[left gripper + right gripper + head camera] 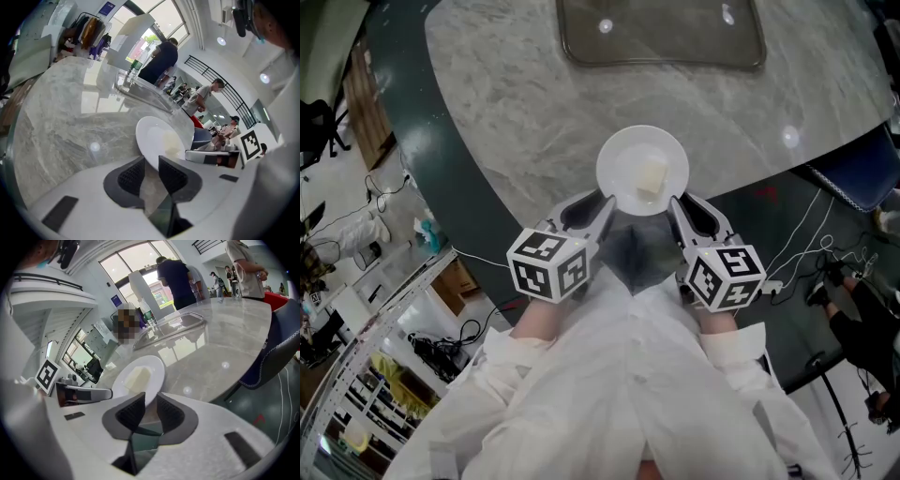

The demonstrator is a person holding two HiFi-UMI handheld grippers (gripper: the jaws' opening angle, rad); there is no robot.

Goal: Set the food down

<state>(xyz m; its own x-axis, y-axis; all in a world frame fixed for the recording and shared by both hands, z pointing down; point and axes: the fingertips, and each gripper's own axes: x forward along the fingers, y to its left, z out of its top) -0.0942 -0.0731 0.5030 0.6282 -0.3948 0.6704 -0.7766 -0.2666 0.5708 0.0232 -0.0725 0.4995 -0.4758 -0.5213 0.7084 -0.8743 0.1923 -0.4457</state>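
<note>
The pale food block (652, 176) lies on a white plate (623, 159) at the near edge of a grey marble table (516, 103). Its near rim juts past the edge. Farther back on the table is a shallow tray (661, 64), and a blue chair (862, 173) stands to the right. Both grippers slope down from white sleeves (609, 394). The left gripper (607, 204) pinches the plate's left rim, and the right gripper (675, 204) pinches its right rim. Each bears a cube (548, 264) of black-and-white square markers.
</note>
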